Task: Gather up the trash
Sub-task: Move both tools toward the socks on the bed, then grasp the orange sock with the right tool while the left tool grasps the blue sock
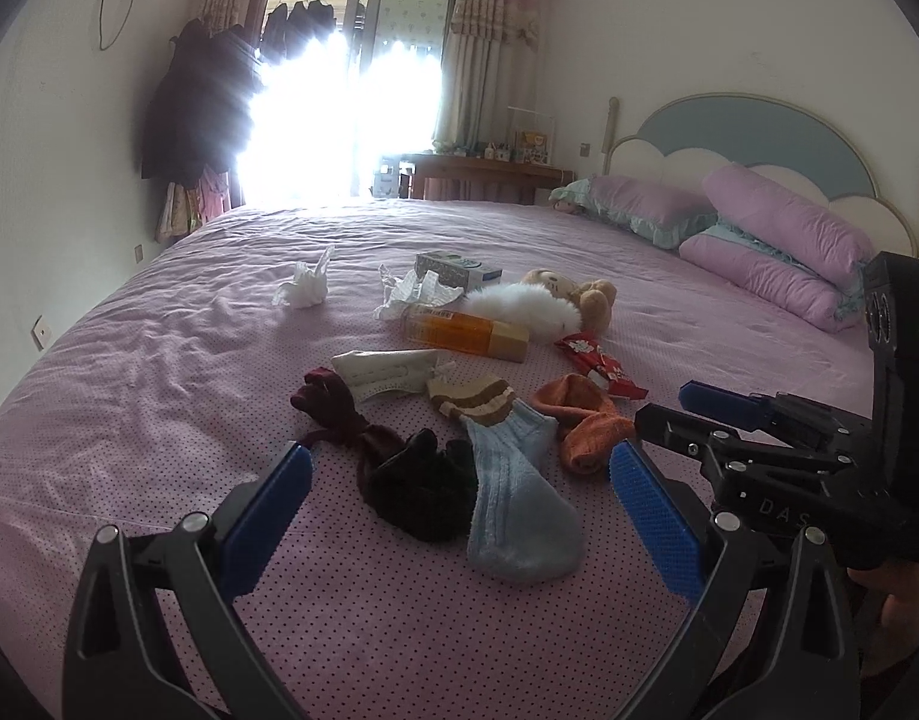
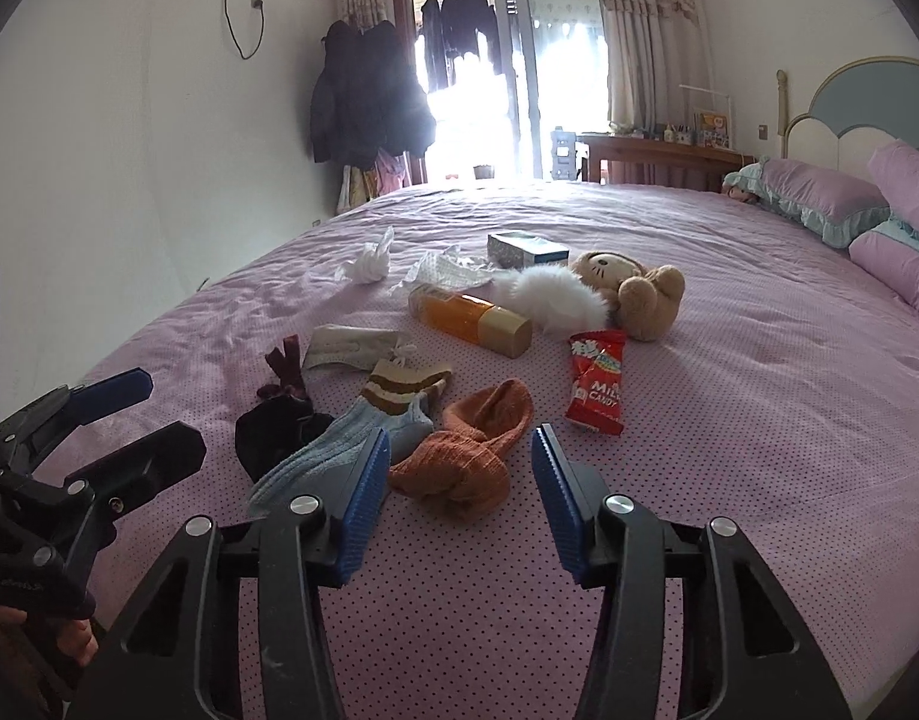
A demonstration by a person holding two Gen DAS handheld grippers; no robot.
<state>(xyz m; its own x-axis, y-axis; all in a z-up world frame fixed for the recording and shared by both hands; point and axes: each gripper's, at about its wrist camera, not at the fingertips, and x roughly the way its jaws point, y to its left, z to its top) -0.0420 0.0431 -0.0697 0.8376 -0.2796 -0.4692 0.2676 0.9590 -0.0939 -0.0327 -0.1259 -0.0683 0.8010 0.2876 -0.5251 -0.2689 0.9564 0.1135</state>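
On the pink dotted bed (image 1: pixel 159 396) lie a crumpled white tissue (image 1: pixel 306 287) (image 2: pixel 369 264), a second crumpled tissue (image 1: pixel 414 294) (image 2: pixel 447 270), an orange bottle (image 1: pixel 465 333) (image 2: pixel 471 315) on its side, a red candy wrapper (image 1: pixel 600 366) (image 2: pixel 597 381) and a small box (image 1: pixel 456 269) (image 2: pixel 526 249). My left gripper (image 1: pixel 459 462) is open and empty above the near socks. My right gripper (image 2: pixel 461 441) is open and empty, its jaws either side of an orange sock (image 2: pixel 465 456). Each gripper shows in the other's view.
Several socks lie nearest: black (image 1: pixel 420 489), light blue (image 1: pixel 516 510), orange (image 1: pixel 582 429), maroon (image 1: pixel 330 408), striped (image 1: pixel 468 399). A white face mask (image 1: pixel 387 372), a plush bear (image 2: pixel 633 294) and white fluff (image 2: pixel 549 297) lie mid-bed. Pillows (image 1: pixel 777 240) sit at the headboard.
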